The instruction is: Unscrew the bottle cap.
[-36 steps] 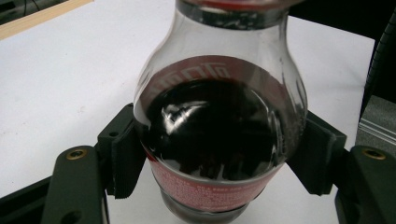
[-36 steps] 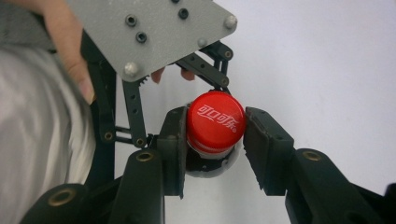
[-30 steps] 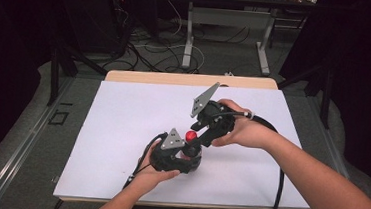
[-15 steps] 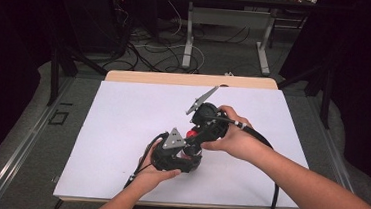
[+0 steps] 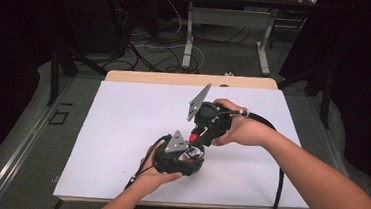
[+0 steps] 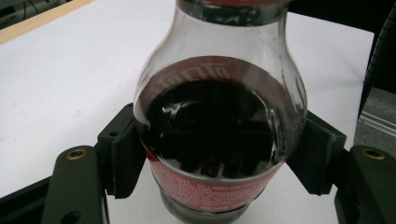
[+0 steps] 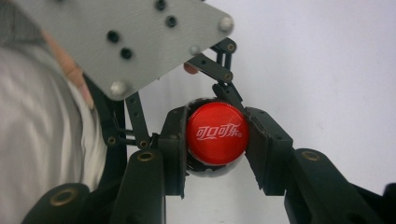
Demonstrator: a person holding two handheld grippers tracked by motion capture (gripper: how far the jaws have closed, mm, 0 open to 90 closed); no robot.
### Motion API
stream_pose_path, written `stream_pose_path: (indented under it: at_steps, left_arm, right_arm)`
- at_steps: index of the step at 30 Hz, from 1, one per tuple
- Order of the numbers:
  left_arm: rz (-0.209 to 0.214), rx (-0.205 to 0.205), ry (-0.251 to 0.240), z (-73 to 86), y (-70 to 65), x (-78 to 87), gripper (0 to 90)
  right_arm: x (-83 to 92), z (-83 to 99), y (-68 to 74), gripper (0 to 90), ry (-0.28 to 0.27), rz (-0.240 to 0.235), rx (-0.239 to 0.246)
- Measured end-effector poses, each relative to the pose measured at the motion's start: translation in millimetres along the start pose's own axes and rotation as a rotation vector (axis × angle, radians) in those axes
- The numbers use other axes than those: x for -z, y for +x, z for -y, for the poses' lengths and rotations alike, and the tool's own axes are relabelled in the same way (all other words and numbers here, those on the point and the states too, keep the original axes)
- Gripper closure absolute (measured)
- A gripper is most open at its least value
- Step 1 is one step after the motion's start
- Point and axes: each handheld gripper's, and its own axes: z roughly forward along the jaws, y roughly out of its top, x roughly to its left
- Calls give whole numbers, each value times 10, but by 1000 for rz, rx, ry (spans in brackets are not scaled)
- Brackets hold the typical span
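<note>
your left gripper [image 5: 185, 157] sits near the front middle of the white surface [image 5: 121, 124], clamped on the cola bottle [image 6: 219, 135]. the left gripper view gives what the high view can't: both pads pressed into the bottle's round belly just above the red label, dark liquid inside, the bottle standing upright on the surface. in the high view the bottle is mostly buried under hands and gripper bodies; you only catch a bit of red between them.

your right gripper [image 5: 198, 134] comes in from the right and far side, angled down onto the bottle top. the right gripper view looks straight down at the red cap [image 7: 216, 133], white lettering readable, with both jaws tight against its two sides, so it's gripping the cap. that view also shows the left gripper's grey three-cornered plate [image 7: 126, 39] at upper left, a fingertip behind it and a pale sleeve along the left edge. the high view adds the right gripper's own grey plate [image 5: 199, 101] tilted up, and its cable [image 5: 277, 182] trailing off the near edge.

vs a second ago: right gripper jaws have just been closing, cap between them, now shut on it. the right hand [image 5: 241, 129] has shifted slightly nearer and lower over the bottle. left gripper unchanged, same hold, same spot.
</note>
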Motion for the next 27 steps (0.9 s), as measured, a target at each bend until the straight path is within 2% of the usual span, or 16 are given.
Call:
stream_pose_path:
  at_steps: [2, 5, 7, 9, 10, 11, 16, 18, 19, 22, 26, 27]
  left_arm:
    - [-8, 3, -15, 4, -6, -2, 301]
    - [-1, 1, -8, -1, -4, 6, 301]
    - [-8, 7, -14, 0, -4, 3, 301]
    - [-2, 17, 0, -4, 4, 15, 301]
    - [-7, 19, 0, -5, 7, 18, 301]
    - [-13, 24, -13, -1, 7, 13, 301]
    - [-19, 32, -7, -7, 35, 33, 301]
    - [-22, 31, -7, -6, 39, 34, 301]
    - [-23, 31, -7, -6, 40, 32, 301]
    - [-27, 35, -11, -3, 39, 23, 301]
    - [-21, 40, -11, -3, 32, 20, 301]
    - [-18, 42, -8, -2, 29, 21, 301]
  right_arm:
    - [7, 0, 7, 610, -3, -3, 10]
    - [9, -2, 20, 607, -9, -1, 13]
    - [9, -3, 30, 600, -9, 10, -39]
    - [9, -4, 44, 536, -5, 42, -84]
    - [10, -3, 55, 510, -5, 53, -125]
    - [11, -2, 65, 505, -15, 53, -156]
    - [27, 2, 123, 440, -45, 102, -278]
    - [19, -1, 159, 421, -58, 141, -323]
    - [19, -1, 159, 421, -58, 141, -323]
    - [27, -24, 196, 433, -45, 189, -380]
    - [42, -54, 217, 464, -29, 208, -426]
    - [40, -62, 232, 486, -23, 220, -454]
